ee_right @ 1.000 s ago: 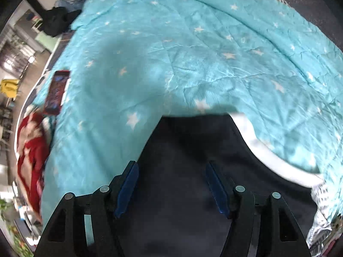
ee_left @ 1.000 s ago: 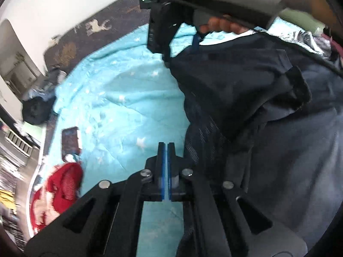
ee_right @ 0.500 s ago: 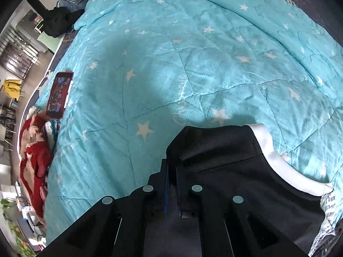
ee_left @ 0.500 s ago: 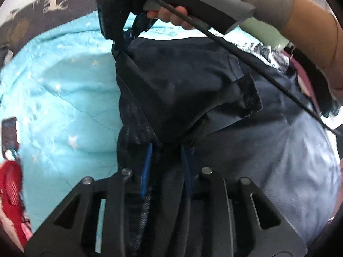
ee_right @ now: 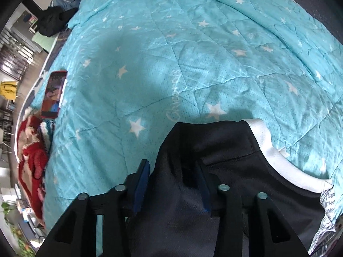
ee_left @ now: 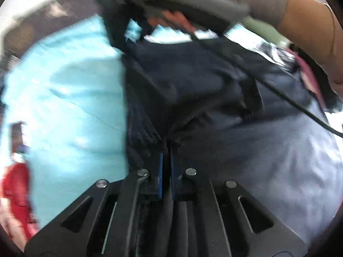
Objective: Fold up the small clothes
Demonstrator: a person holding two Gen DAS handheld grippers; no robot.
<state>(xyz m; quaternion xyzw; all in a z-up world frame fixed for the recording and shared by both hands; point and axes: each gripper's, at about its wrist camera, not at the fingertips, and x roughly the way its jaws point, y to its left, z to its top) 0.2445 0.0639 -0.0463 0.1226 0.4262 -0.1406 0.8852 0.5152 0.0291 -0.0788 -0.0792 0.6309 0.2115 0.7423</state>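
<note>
A dark navy garment (ee_left: 193, 90) with a white band (ee_right: 278, 156) lies on the turquoise star quilt (ee_right: 171, 53). In the left wrist view my left gripper (ee_left: 166, 160) is shut on a fold of the garment near its lower left edge. The right gripper (ee_left: 137, 32) shows at the top of that view, held by a hand at the garment's far corner. In the right wrist view my right gripper (ee_right: 173, 171) is open, with the garment's corner (ee_right: 193, 141) bunched loose between its blue pads (ee_right: 142, 182).
A phone in a red case (ee_right: 53, 94) lies on the quilt at the left. Red and white clothing (ee_right: 30, 160) is piled at the left edge. Patterned clothes (ee_right: 328, 209) lie at the right. Dark clothes (ee_right: 53, 21) sit at the far left corner.
My left gripper moved onto the garment's fold and closed on it. My right gripper closed on the garment's corner half a second ago and has now opened.
</note>
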